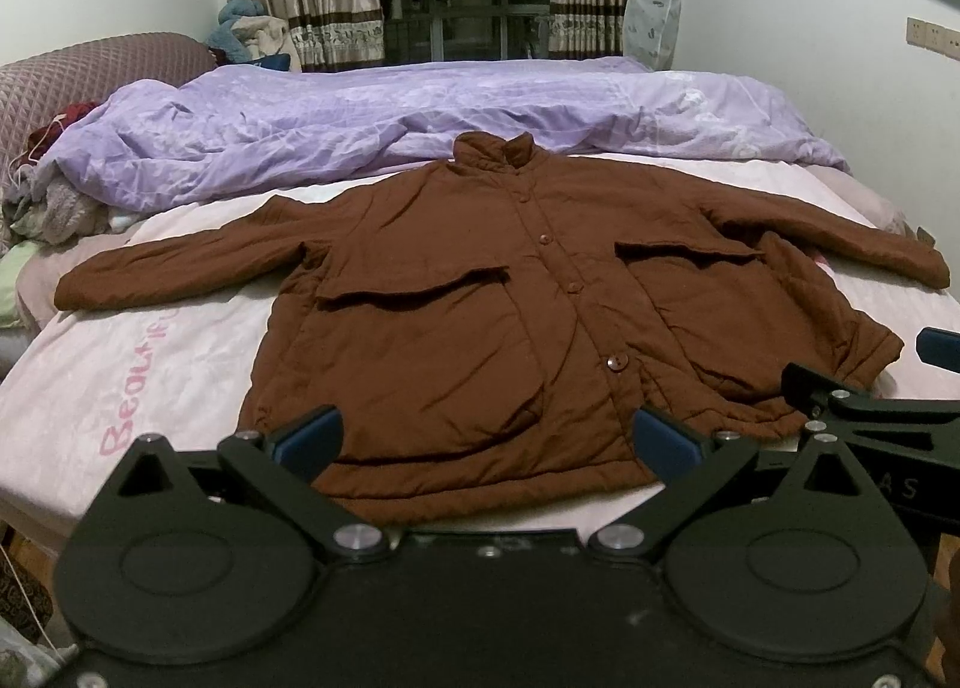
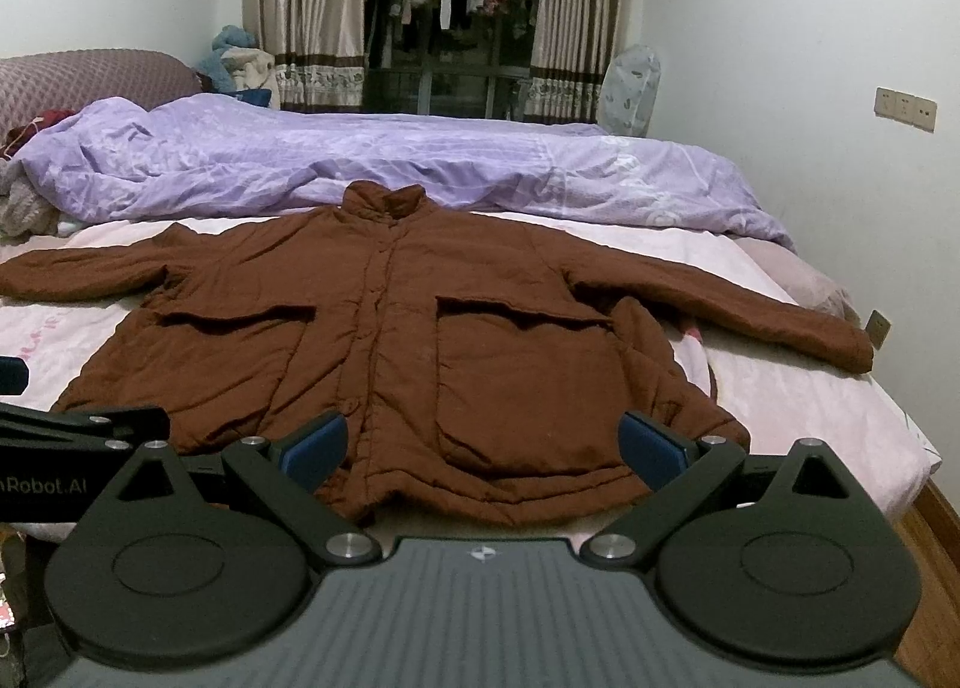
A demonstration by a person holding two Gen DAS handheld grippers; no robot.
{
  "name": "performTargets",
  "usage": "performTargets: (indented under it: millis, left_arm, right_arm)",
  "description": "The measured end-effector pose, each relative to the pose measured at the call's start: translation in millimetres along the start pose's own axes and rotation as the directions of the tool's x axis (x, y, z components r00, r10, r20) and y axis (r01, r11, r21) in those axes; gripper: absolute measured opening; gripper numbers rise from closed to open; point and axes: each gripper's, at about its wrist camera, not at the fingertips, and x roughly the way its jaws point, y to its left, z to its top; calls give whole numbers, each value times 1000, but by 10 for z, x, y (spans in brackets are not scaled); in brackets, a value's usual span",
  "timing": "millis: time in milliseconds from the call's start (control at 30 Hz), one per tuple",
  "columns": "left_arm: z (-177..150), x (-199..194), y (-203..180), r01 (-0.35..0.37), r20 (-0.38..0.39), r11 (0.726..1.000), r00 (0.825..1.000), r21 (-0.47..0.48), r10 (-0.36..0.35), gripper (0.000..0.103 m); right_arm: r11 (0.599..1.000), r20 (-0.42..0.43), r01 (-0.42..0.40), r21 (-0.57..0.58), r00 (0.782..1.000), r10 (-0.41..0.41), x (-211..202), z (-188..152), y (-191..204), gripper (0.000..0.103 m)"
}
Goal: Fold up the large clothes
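jacket (image 1: 480, 298) lies flat beyond left gripper (image 1: 486, 439) and right gripper (image 2: 483, 442), both spread apart.

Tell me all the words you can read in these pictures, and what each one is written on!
"Beautifu", pink letters on the pale pink bedsheet; a sleeve of the brown jacket hides the end.
"nRobot.AI", on the left gripper in the right wrist view; its start is cut off by the frame edge.
"A S", on the right gripper in the left wrist view; the rest is hidden.
Pink letters on the sheet in the right wrist view: too blurred.
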Motion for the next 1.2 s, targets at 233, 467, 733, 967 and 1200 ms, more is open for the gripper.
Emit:
performTargets:
  millis: [233, 467, 733, 967, 1200]
  left_arm:
    - [-8, 9, 1, 1, -5, 1000, 1000, 1, -1, 103]
    - [-7, 14, -7, 3, -10, 1000, 1000, 1, -3, 103]
    - [-1, 15, -6, 2, -12, 1000, 1000, 3, -2, 103]
    - [-1, 14, -6, 2, -12, 1000, 1000, 2, -2, 103]
    - [-1, 14, -6, 3, -11, 1000, 1000, 3, -3, 103]
  right_arm:
    - [1000, -4, 6, -3, 1000, -6, 4, -22, 12, 103]
    - [1000, -10, 9, -7, 1000, -9, 19, -51, 13, 103]
    - [1000, -11, 10, -7, 1000, -10, 22, -47, 13, 103]
    - [1000, -12, 10, -7, 1000, -10, 22, -45, 14, 103]
    - [1000, -12, 10, -8, 1000, -10, 20, -48, 14, 103]
